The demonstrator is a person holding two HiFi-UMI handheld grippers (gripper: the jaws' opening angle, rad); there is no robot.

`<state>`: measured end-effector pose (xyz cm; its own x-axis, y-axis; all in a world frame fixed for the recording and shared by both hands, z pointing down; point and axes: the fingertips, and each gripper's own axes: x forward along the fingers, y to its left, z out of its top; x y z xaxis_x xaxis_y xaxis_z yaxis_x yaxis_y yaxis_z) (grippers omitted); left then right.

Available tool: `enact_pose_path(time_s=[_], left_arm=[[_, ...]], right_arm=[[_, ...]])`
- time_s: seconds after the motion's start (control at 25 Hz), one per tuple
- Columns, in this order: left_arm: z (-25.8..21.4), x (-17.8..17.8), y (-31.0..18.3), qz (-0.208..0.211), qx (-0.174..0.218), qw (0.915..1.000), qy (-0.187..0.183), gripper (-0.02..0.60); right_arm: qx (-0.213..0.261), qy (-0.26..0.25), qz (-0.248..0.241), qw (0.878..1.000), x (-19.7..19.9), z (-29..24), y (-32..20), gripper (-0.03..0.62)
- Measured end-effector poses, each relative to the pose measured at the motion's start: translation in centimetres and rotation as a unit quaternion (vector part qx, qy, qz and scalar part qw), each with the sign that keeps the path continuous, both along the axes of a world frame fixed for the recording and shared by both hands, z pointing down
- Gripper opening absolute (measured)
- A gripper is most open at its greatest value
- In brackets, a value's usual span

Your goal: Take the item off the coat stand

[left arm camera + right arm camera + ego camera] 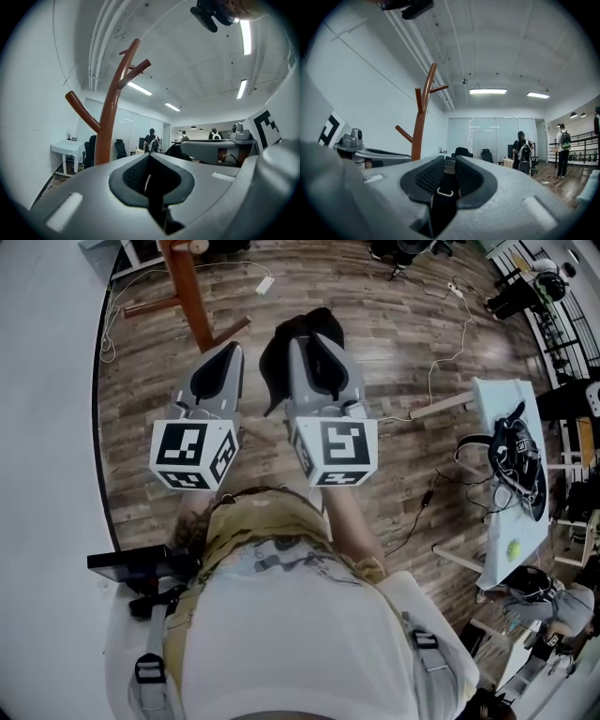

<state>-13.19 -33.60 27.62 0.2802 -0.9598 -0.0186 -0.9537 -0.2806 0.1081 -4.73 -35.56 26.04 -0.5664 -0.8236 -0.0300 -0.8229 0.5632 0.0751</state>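
Right tongs (449,161) are squeezed tight on the strap (442,206) of a black bag (279,357). A little metal ring (444,193) on the strap sits right between the two jaws. From the head view, the right tongs (314,341) point away from the person, and the bag hangs down under their tip, over the wood floor (375,315).

Left tongs (149,159) are closed too, with the jaws pressed against each other. From above, the left tongs (225,351) are just beside the right ones, side by side.

The brown coat stand (192,287) is on the floor in front of the left tongs. The bag is apart from it and touches none of its hooks. The stand (110,126) goes up tall, with branches sticking out like a tree.

A white counter (502,521) is far off to the right. Black wires (520,460) and a small yellow-green ball (513,547) lie on it. Far back in the room, two people (524,152) with backpacks are standing
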Motion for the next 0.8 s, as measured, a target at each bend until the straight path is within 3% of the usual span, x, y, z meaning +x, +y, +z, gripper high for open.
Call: enact_pose_path(time_s=[0.8], left_arm=[[0.1,0.3,-0.1,-0.001,-0.005,1.0,-0.001,0.0]], right_arm=[[0.002,0.005,-0.012,1.0,-0.7,0.1,0.8,0.078]])
